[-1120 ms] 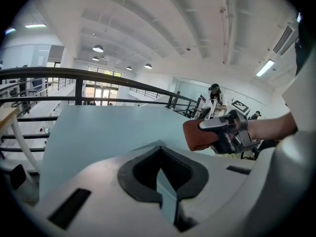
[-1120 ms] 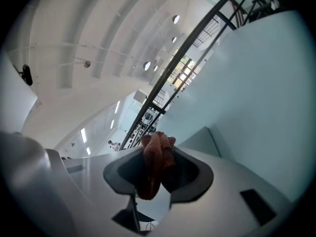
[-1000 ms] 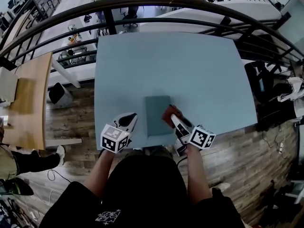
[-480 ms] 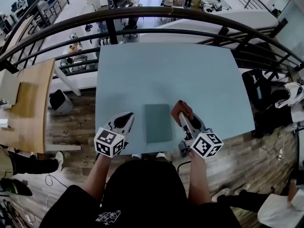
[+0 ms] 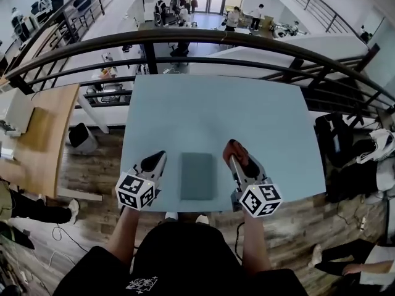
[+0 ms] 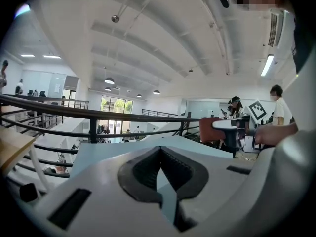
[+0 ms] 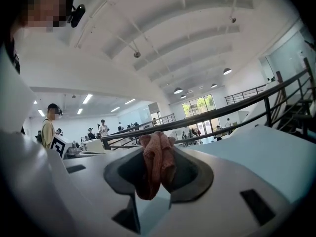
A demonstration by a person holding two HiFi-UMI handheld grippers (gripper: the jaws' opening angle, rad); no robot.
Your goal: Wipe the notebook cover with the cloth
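Flat rectangular grey-green notebook [image 5: 199, 176], matte cover, lies on smooth pale-blue worktop [image 5: 216, 103] near front edge, between both claws, touching neither. Right claw [image 7: 157, 154] clenched on crumpled reddish-brown cloth [image 7: 154, 167]; soft ribbed folds bunch between dark pads and hang below them. Cloth sits just right of notebook, off cover. Left claw [image 6: 159, 151] closed, ridged black pads meeting at tip, nothing between; positioned left of notebook.
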